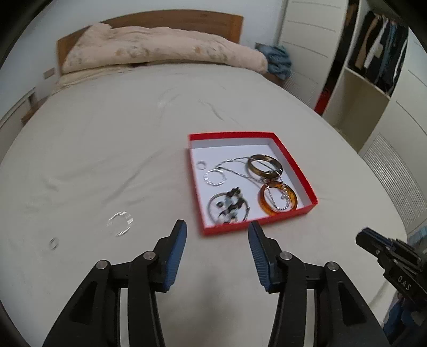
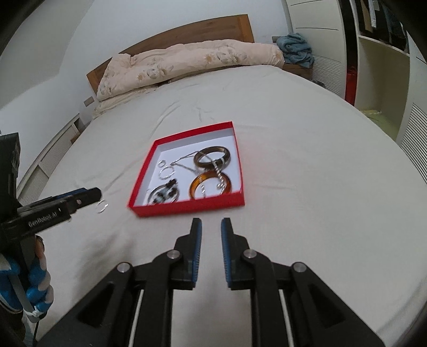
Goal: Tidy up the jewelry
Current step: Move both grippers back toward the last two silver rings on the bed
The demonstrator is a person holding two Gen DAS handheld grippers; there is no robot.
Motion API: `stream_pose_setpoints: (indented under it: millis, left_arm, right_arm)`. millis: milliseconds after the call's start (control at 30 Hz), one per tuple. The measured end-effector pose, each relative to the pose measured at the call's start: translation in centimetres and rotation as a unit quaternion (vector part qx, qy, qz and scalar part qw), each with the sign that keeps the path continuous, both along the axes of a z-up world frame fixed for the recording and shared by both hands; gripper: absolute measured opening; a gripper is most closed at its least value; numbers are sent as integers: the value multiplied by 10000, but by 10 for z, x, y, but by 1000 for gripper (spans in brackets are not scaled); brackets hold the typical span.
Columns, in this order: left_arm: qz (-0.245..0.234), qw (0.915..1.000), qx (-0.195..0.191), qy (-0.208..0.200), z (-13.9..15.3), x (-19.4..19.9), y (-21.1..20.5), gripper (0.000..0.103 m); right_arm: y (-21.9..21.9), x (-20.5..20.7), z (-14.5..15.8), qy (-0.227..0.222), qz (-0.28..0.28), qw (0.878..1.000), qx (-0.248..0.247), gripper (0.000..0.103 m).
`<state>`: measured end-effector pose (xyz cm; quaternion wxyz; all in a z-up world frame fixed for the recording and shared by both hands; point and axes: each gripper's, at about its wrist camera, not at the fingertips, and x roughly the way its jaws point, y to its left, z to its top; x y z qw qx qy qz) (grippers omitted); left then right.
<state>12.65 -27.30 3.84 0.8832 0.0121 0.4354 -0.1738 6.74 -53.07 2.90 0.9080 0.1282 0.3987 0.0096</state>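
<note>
A shallow red box (image 1: 293,162) (image 2: 141,173) lies on the bed. It holds a brown bangle (image 1: 264,165), an amber bangle (image 1: 277,198), a silver chain (image 1: 234,170), a silver hoop (image 1: 214,178), a small ring (image 1: 201,165) and a beaded bracelet (image 1: 229,206). Left of the box, a clear bracelet (image 1: 120,220) (image 2: 102,206) and a small ring (image 1: 53,243) rest on the sheet. My left gripper (image 1: 216,228) hovers open and empty just before the box's near edge. My right gripper (image 2: 211,223) stands open by a narrow gap, empty, in front of the box.
The pale sheet (image 1: 106,149) covers the bed. A folded floral duvet (image 1: 160,50) and a wooden headboard (image 1: 186,18) are at the far end, with blue cloth (image 1: 279,61) beside them. A wardrobe with hanging clothes (image 1: 373,53) stands at the right.
</note>
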Motion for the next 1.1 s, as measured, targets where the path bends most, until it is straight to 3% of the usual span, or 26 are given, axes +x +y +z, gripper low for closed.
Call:
stream_pose_setpoints:
  millis: [100,367,700,900,1100]
  left_arm:
    - [177,9998,-12,-103,13,-29,24,48]
    - [541,9977,280,-311,39,-93,83,50]
    - [1247,9892,453,-625,55,-159,170,52]
    - [1697,9824,378,-687,55,-176,215,56]
    - [2007,9771,406,-575,36,-163,239,56]
  right_arm:
    - [10,-26,11,-68,3,9999,111,34]
    - [54,-87,49,-379,339,9986,151,35]
    - [121,-131,84,-668,959,9931,-8,35]
    - [153,-140,96,-744,1259,9892,-85,35]
    - [175,-119,84,-579,1491,9870,-174,35]
